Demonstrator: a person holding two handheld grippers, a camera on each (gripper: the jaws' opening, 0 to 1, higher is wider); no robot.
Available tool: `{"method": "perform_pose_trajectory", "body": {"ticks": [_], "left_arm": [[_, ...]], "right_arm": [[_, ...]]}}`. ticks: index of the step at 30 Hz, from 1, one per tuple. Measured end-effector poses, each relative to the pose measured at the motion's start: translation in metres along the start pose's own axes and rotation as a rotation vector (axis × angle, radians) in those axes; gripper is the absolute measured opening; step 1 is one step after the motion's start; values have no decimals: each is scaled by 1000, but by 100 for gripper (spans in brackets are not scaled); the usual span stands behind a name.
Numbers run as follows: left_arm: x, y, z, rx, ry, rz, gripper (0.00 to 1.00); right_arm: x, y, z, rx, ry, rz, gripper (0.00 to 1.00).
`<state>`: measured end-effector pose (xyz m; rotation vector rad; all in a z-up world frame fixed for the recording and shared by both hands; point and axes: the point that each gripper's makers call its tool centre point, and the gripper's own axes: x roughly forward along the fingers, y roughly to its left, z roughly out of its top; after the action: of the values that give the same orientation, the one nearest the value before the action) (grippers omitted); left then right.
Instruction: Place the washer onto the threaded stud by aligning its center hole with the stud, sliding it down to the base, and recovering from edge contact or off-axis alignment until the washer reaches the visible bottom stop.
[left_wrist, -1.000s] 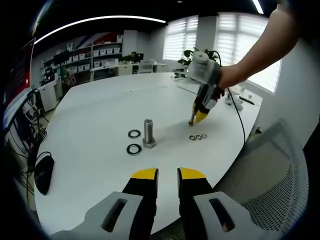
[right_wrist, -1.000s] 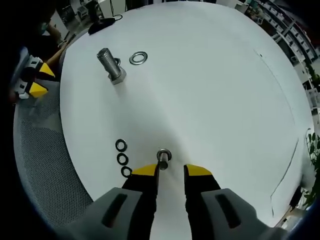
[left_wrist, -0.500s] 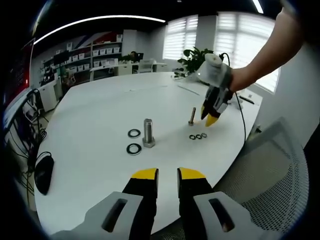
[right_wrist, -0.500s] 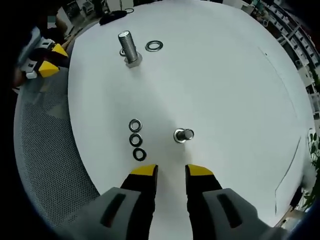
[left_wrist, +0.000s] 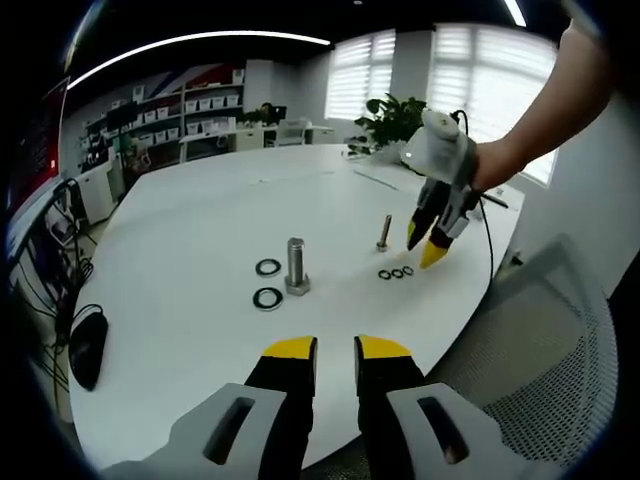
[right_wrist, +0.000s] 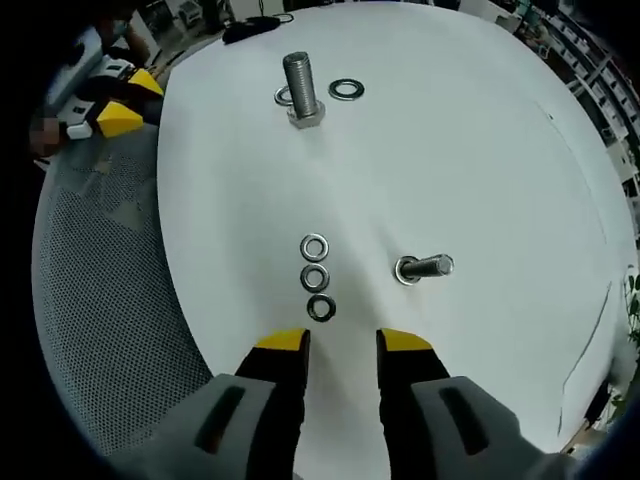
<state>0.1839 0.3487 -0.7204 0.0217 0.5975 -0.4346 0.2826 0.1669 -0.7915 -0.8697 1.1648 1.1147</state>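
**My right hand-held gripper has let go of the small stud and backed away**

A second ago my right hand-held gripper (right_wrist: 342, 342) was right at the small stud (right_wrist: 424, 267). Now it has pulled back toward the rim of the tabletop (right_wrist: 480, 130). Its two yellow tips are spread apart and hold nothing. In the left gripper view I see it (left_wrist: 426, 243) hanging in the air just past the stud (left_wrist: 385, 232), tips pointing down.

The small stud stands upright on its wide base, all by itself. Three small washers (right_wrist: 316, 277) lie flat in a short row just beside it. The nearest one sits close in front of my right tips. In the left gripper view the row (left_wrist: 397, 272) lies between the stud and the table's rim.

Well apart from these stands the big bolt (left_wrist: 297, 266), head down. Two big washers (left_wrist: 268, 282) lie flat next to it.

The white top around the stud is bare, so there is lots of room there. The round rim is close to the washers, and a mesh chair (right_wrist: 105, 300) sits past it.

My left hand-held gripper (left_wrist: 335, 348) waits low at the near rim, tips a little apart and holding nothing.
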Motion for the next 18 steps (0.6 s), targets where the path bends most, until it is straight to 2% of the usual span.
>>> {"method": "perform_pose_trajectory", "body": {"ticks": [11, 18], "left_arm": [[1, 1, 0, 1, 1, 6, 13], [1, 1, 0, 1, 2, 5, 13]], "right_arm": [[10, 13, 9, -26, -7, 6, 29], [11, 11, 9, -9, -2, -7, 25]]}}
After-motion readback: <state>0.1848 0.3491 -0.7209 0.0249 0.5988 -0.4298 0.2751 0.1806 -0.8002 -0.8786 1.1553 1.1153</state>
